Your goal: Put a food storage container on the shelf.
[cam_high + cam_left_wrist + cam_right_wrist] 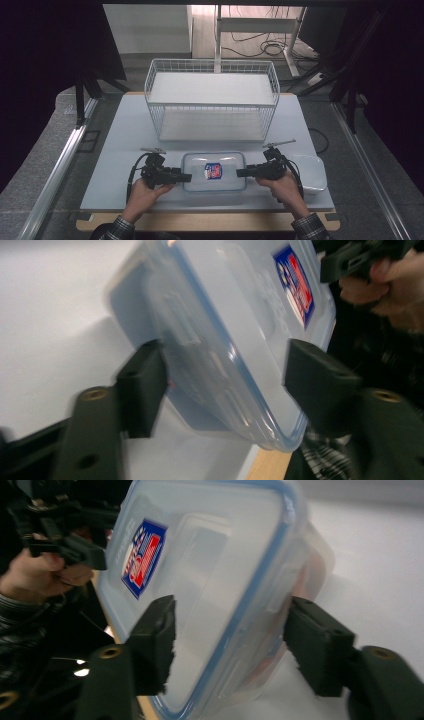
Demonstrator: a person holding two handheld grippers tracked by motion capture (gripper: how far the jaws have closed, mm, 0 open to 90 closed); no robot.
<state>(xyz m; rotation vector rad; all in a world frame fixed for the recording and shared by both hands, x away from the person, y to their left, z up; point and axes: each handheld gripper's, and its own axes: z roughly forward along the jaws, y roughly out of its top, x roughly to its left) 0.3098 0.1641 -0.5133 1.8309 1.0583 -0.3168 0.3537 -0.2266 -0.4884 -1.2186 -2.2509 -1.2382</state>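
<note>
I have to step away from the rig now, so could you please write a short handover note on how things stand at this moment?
Left gripper: at the left end of the lidded clear container, one finger against its side; whether the grip is firm I cannot tell.
Right gripper: at the right end, same doubt.
Container: on the table at the near edge, lid on, blue and red label on top.
Wire basket: behind it, at the far side.
Second clear container: beside the right hand.
Done: both grippers placed at the container's ends.
Left: probably the lift or the lid; neither begun.
</note>
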